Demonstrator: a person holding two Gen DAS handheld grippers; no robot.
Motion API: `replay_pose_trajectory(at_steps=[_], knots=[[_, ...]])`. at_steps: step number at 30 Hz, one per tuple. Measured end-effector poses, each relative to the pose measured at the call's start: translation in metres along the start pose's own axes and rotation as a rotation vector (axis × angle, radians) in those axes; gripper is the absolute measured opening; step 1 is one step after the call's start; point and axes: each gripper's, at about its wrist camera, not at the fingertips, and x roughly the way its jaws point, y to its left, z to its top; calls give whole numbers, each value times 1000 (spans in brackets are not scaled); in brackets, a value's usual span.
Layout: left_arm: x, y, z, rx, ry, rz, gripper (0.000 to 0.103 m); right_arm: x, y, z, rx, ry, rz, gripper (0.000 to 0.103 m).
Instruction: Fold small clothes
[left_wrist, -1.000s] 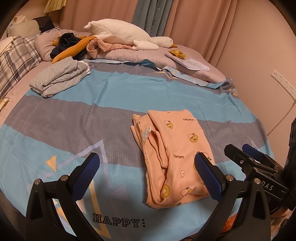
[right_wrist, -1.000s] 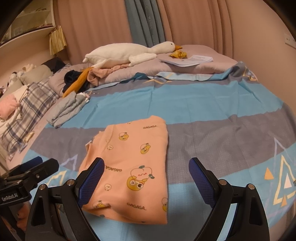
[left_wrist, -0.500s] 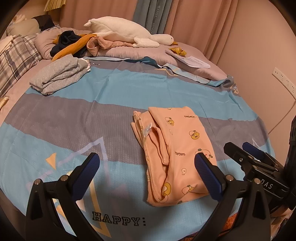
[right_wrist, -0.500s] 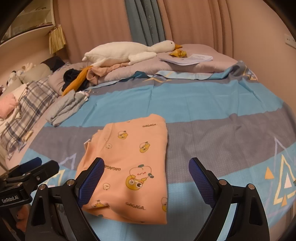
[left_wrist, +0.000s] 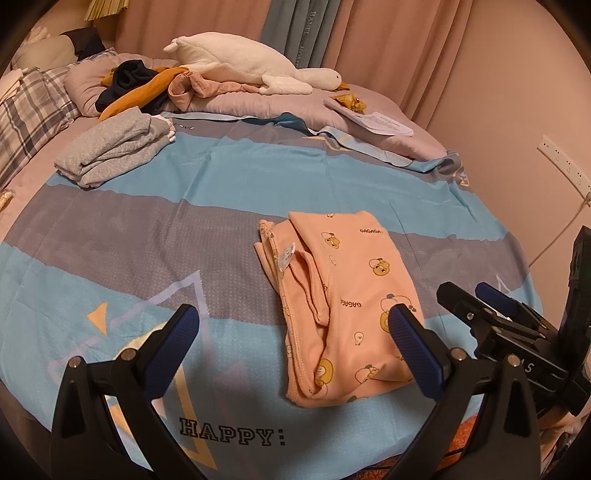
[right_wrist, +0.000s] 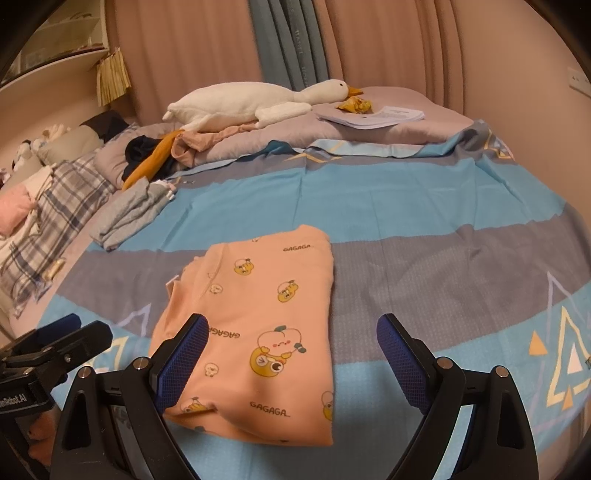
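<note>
Both jaws are held apart, nothing gripped: left gripper (left_wrist: 291, 332), right gripper (right_wrist: 290, 343). Folded peach garment (right_wrist: 258, 325) is laid flat on striped bedsheet (right_wrist: 424, 206), just ahead of both.

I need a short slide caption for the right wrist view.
Open right gripper hovers over a folded peach garment on the striped bedspread.

The folded garment (right_wrist: 258, 332) is peach with yellow cartoon prints; the bedsheet (right_wrist: 424, 206) has sky-blue and grey bands; the plush goose (right_wrist: 251, 101) is white, the folded clothes (left_wrist: 114, 147) grey.
</note>
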Motion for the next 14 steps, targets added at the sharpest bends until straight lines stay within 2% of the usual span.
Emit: replay_pose_trajectory(at_steps=[14], knots=[[-8, 0, 0, 1, -10, -13, 103, 0, -3, -3, 5, -1, -5, 92]])
